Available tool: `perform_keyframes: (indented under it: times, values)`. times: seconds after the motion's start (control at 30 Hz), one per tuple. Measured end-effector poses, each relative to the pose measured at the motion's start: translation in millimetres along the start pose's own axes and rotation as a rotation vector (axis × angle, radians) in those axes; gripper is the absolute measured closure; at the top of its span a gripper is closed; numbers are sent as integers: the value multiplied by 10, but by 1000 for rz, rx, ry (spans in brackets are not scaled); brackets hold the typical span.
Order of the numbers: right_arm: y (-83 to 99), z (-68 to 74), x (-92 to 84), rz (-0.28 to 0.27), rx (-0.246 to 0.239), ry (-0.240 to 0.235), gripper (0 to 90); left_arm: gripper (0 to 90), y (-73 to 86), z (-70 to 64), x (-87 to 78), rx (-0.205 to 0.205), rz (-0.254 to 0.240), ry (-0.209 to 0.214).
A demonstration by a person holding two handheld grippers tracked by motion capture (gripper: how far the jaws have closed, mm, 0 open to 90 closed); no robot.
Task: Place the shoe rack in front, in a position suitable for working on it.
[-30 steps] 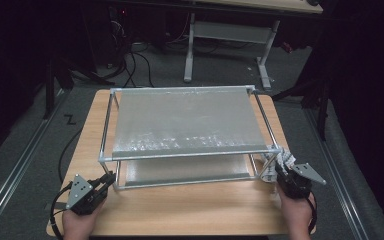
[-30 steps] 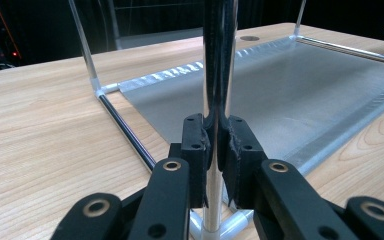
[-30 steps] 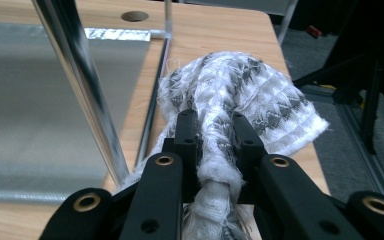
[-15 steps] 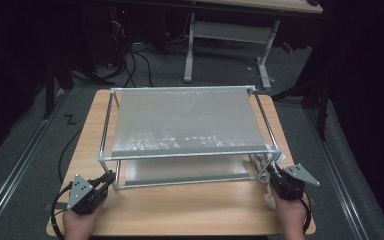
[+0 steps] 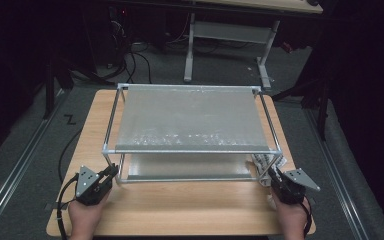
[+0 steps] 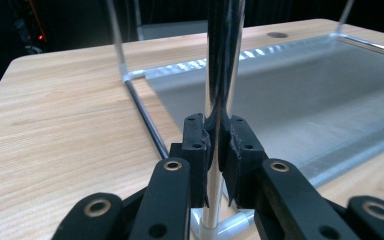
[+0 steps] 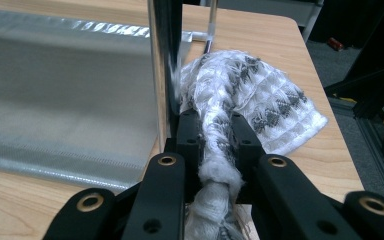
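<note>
Right tool (image 7: 214, 150) clamping cloth (image 7: 250, 95), beside rack post (image 7: 164, 65)

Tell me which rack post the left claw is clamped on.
The near-left upright post: left claw grips it just above the table. The near-right post stands beside the right claw's cloth.

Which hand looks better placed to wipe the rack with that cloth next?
Probably the right: the right gripper is shut on the cloth beside the rack, while the left gripper clamps a rack post.
</note>
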State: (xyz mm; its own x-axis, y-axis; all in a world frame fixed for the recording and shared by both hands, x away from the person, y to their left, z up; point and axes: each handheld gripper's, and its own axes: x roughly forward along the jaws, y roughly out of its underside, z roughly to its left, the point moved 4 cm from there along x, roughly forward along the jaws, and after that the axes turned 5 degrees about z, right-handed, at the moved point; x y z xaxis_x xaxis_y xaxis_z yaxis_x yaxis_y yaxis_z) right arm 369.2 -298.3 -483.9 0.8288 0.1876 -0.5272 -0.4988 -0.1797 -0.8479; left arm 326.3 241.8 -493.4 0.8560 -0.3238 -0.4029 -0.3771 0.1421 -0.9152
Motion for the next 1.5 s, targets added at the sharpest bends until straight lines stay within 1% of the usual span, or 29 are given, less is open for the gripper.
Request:
perform_keyframes:
  times: [0.03,0.1,0.37,0.57,0.67,0.7,0.77,0.8,0.83,0.87,0.9,0.93,0.97,1.0,1.03,1.07,1.1,1.13,1.2,1.23,1.27,1.3,1.37,1.4,1.43,1.47,1.5]
  values:
    - [1,1,0,0,0,-2,796,807,-42,31,66,-1,13,-17]
    - [0,8,-1,0,-3,-6,796,807,-80,65,136,-7,21,-28]
    - [3,52,-8,-4,-19,-19,795,806,-204,213,400,-11,29,-74]
    - [11,96,-8,-1,-27,-38,795,805,-279,306,551,-21,37,-96]
    - [10,122,-16,0,-34,-43,795,805,-311,351,614,-26,38,-102]
    - [8,131,-18,-1,-34,-44,795,805,-316,364,623,-32,41,-98]
    - [5,135,-18,-3,-38,-47,795,797,-328,373,620,-33,48,-96]
    - [3,144,-23,-4,-38,-47,794,744,-352,384,557,-25,28,-125]
    - [2,145,-23,-4,-38,-46,794,691,-353,399,511,-40,19,-131]
    - [2,145,-23,-4,-38,-46,794,638,-353,399,511,-40,19,-131]
    - [4,144,-23,-3,-37,-47,794,638,-345,415,446,-68,16,-133]
    - [9,143,-16,-2,-39,-49,794,592,-333,414,403,-79,11,-129]
    - [18,147,-7,2,-38,-50,794,563,-289,371,281,-79,9,-134]
    - [18,147,-7,2,-38,-50,794,557,-289,371,281,-79,9,-134]
    - [23,157,-8,3,-37,-52,794,544,-233,264,166,-86,3,-94]
    - [26,167,-9,5,-36,-54,794,534,-200,182,123,-84,-1,-68]
    - [26,167,-9,5,-36,-54,794,533,-200,182,123,-84,-1,-68]
    - [30,181,-9,5,-40,-58,794,533,-156,62,85,-62,-4,-38]
    - [40,231,-8,10,-44,-67,794,509,-74,-146,69,-12,4,15]
    - [45,277,-9,12,-43,-77,794,479,22,-307,86,25,23,50]
    - [45,277,-9,12,-43,-77,794,479,22,-307,86,25,23,50]
    - [49,342,-17,12,-44,-93,794,476,126,-459,127,22,68,143]
    - [50,402,-22,13,-46,-108,794,465,178,-562,153,19,85,200]
    - [50,448,-23,14,-48,-120,794,465,178,-562,153,19,85,200]
    - [51,485,-23,15,-48,-128,794,463,205,-617,181,33,99,218]
    - [50,513,-20,14,-52,-134,793,463,202,-637,202,50,113,215]
    - [53,569,-17,16,-54,-145,793,463,198,-642,210,60,115,215]
